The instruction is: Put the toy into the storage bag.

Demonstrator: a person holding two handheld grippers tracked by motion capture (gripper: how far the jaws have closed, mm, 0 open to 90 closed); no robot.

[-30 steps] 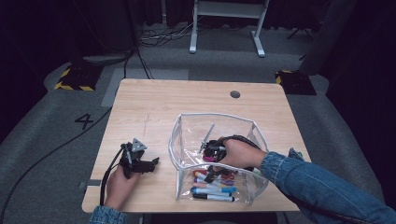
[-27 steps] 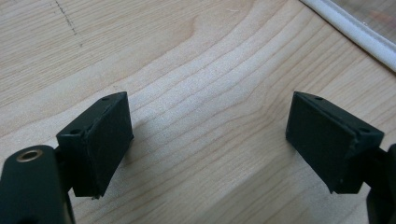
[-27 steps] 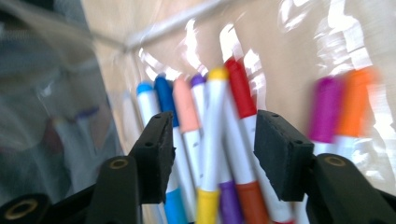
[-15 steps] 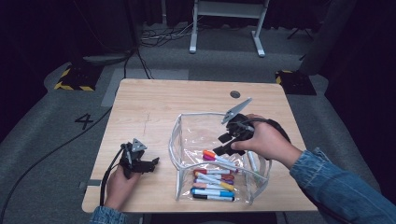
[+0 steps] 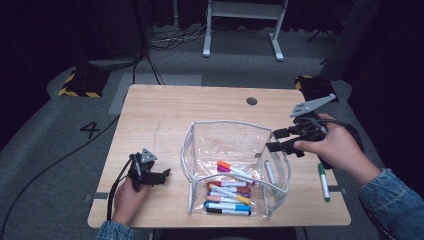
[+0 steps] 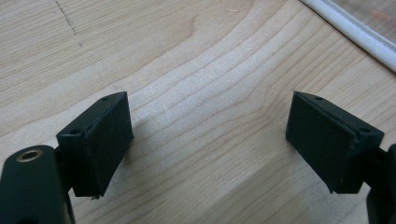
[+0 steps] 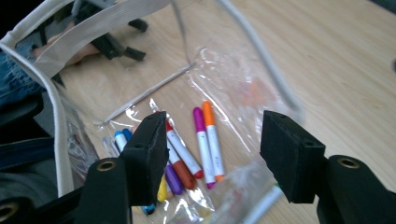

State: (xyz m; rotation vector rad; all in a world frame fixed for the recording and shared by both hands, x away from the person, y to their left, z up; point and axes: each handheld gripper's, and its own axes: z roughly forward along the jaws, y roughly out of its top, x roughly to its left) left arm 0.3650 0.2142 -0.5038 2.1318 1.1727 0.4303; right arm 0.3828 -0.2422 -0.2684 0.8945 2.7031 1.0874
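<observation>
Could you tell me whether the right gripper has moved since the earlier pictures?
Yes. The right gripper has come up out of the clear pouch to beyond its right rim, its jaws opening with nothing between them.

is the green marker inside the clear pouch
No, the green marker lies on the bare table, outside the clear pouch to its right.
</observation>
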